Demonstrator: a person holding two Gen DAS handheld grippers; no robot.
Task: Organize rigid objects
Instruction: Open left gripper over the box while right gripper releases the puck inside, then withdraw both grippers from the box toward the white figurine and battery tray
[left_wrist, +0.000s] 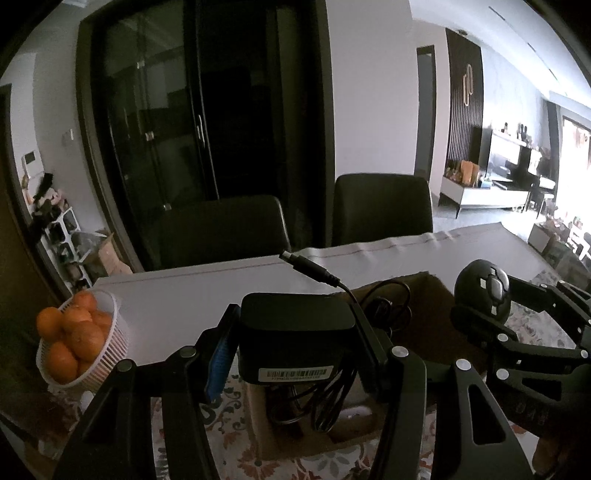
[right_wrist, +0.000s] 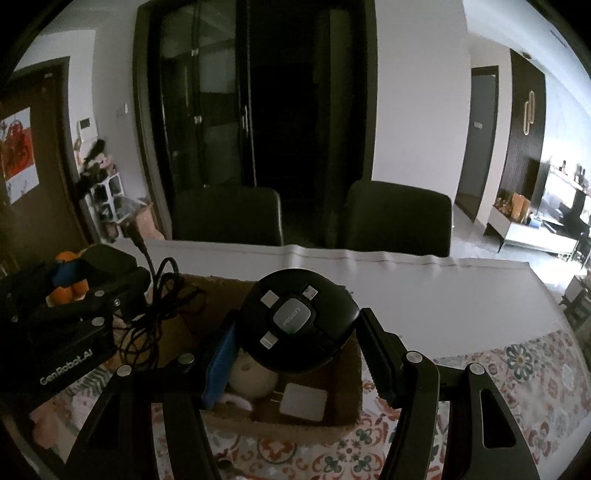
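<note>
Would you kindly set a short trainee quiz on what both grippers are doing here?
1. True or false: the left gripper grips a black power adapter.
2. What does the right gripper hold? A) oranges B) a round black charger C) a white plug
3. Fill in: both items hang above a brown ___.

Key: 1 true. 2 B, the charger. 3 box, beside the basket of oranges.

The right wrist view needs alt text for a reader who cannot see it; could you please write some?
The right gripper clamps a round black charger hub above an open cardboard box holding a white plug. At left, the left gripper holds a black adapter with its cable dangling.
</note>
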